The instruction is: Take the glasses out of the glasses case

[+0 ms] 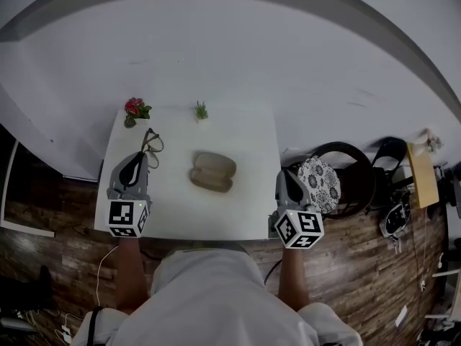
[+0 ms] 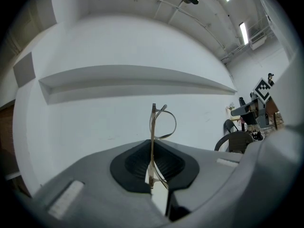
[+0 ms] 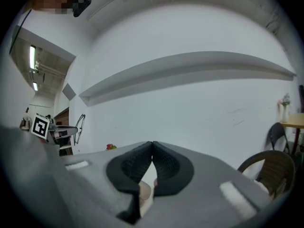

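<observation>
Left gripper (image 1: 139, 157) grips one pair of glasses (image 1: 152, 143); right gripper (image 1: 287, 174) clenched empty; one glasses case (image 1: 212, 171), two plants (image 1: 135, 109) (far edge)

**Lighting and picture quality, three views**

Light: even, diffuse, from overhead. Ceiling strip lights (image 2: 243, 32) show in both gripper views, the brightest blown out.
Shadows: soft and faint.
Head view: dim and greyish. The white table (image 1: 238, 215) is brightest, the wooden floor (image 1: 43, 265) dark.
Distortion: strong fisheye, straight lines bowed, black corners in the gripper views.
Focus: glasses (image 2: 160, 122) sharp, nearest foreground soft.
</observation>
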A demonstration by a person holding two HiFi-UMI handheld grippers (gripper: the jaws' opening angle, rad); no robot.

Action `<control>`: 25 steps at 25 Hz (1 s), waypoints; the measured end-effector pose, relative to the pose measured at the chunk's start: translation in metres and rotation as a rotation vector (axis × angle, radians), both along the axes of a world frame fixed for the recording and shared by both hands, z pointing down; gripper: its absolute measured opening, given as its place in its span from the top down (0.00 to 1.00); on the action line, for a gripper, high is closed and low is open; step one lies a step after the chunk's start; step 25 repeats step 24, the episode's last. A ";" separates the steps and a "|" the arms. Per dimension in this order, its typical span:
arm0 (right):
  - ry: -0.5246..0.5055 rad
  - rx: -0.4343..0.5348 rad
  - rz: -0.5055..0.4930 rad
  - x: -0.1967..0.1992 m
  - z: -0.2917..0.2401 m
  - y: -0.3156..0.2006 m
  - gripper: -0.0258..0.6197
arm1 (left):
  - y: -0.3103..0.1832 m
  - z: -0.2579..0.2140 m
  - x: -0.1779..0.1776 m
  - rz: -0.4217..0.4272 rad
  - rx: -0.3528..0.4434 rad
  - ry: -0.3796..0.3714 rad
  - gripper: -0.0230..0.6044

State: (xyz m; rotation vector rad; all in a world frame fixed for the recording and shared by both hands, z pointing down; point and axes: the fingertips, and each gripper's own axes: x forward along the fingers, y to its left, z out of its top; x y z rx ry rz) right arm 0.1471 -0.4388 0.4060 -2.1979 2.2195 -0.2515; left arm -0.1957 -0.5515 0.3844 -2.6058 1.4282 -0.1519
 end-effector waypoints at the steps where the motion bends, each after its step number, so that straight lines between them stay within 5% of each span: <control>1: 0.000 0.000 0.002 0.001 0.000 0.000 0.96 | 0.000 -0.001 0.001 0.000 0.005 0.000 0.92; 25: -0.005 -0.014 0.026 0.022 0.009 -0.001 0.96 | -0.015 0.007 0.009 0.012 -0.019 0.033 0.93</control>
